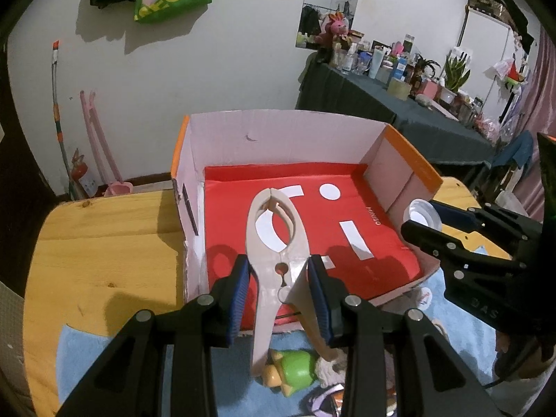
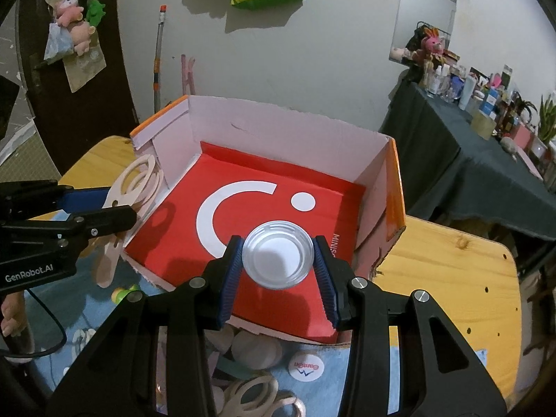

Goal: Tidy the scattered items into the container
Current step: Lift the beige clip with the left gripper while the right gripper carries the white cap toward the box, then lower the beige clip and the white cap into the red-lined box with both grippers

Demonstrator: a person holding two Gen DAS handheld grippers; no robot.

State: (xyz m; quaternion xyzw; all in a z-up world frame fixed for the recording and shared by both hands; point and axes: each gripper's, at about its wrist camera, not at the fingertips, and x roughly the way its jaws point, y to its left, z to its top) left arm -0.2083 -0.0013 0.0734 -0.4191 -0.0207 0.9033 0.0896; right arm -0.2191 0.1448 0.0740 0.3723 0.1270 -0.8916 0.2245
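While plenty still lies loose on the blue mat (image 2: 368, 365) nearest me, a green toy (image 1: 295, 370), a round badge (image 2: 307, 371) and pale rings (image 2: 250, 396), each of my tongs is carrying a piece. My left gripper (image 1: 278, 299) is clamped on a beige clip (image 1: 274, 243); my right gripper (image 2: 279, 271) pinches a clear lid (image 2: 278, 259) between its pads. Both hang over the near edge of the cardboard box (image 1: 278, 132), whose red floor looks bare beyond them. I judge nothing is put away yet, so most of the tidying remains.
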